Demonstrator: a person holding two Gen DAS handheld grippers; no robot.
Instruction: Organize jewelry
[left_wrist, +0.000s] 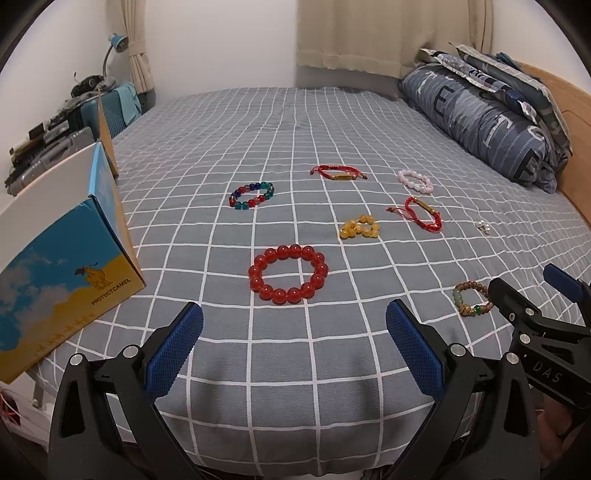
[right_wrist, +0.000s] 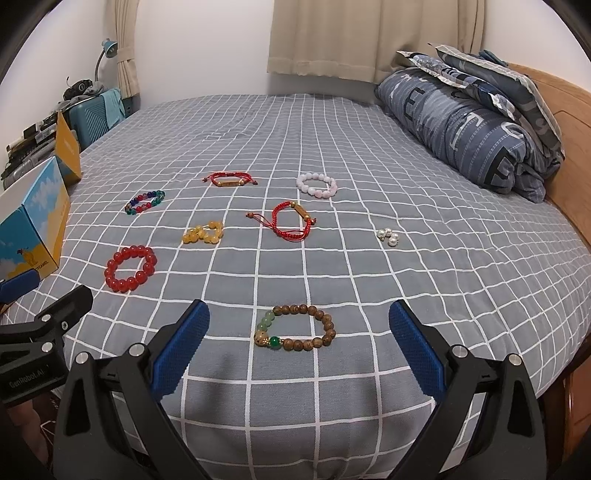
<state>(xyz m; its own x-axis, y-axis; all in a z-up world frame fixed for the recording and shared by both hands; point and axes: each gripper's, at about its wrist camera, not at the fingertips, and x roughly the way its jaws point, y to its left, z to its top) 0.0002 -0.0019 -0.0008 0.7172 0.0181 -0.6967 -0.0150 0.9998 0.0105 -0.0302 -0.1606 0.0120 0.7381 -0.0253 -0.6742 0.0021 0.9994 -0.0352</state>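
A bed in a grey sheet with white grid lines fills the room ahead of both grippers. A rolled blue duvet lies far off to the right of the fingers, and an open blue-and-yellow carton printed with a camel stands just left of the left gripper. That gripper's fingers are spread wide and hold nothing; the red bead bracelet lies just beyond their tips. The right gripper is likewise spread and empty, with the wooden bead bracelet lying flat between its fingertips, touching neither. Farther ahead lie a red cord bracelet, a second red cord bracelet, a pink bead bracelet, a multicoloured bead bracelet and a yellow bead bracelet. Small pearl earrings sit ahead, right of centre.
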